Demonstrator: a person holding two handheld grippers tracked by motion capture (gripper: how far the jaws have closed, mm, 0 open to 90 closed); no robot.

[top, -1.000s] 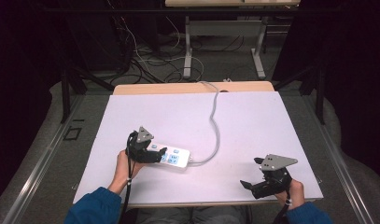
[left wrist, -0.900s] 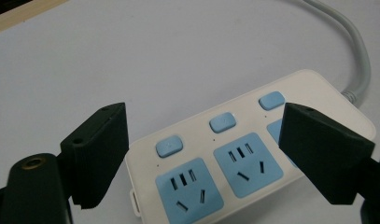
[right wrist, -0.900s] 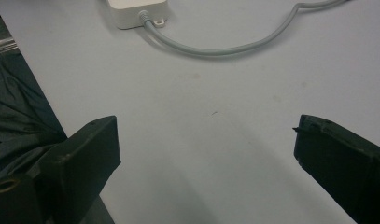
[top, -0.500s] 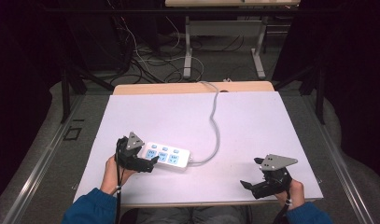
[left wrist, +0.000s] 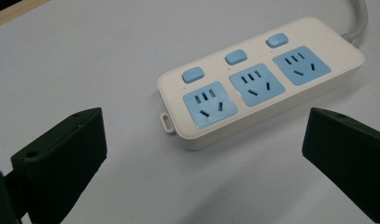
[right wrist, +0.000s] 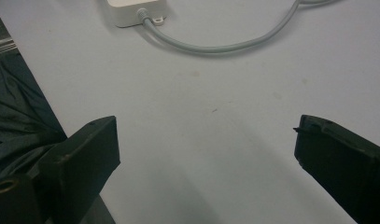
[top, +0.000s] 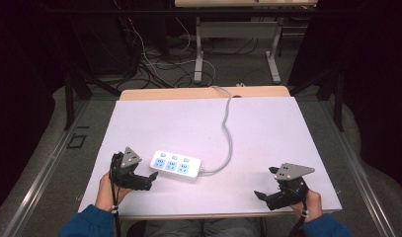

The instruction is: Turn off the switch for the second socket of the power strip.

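Change: our left gripper (top: pixel 148 177) has backed off the power strip (top: pixel 176 164), fingers spread.
Strip: lies free on the white tabletop (top: pixel 267 133), left of centre.
Right gripper (top: pixel 261 196): fingers spread, unmoved.

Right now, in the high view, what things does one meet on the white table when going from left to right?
left gripper → power strip → grey cable → right gripper
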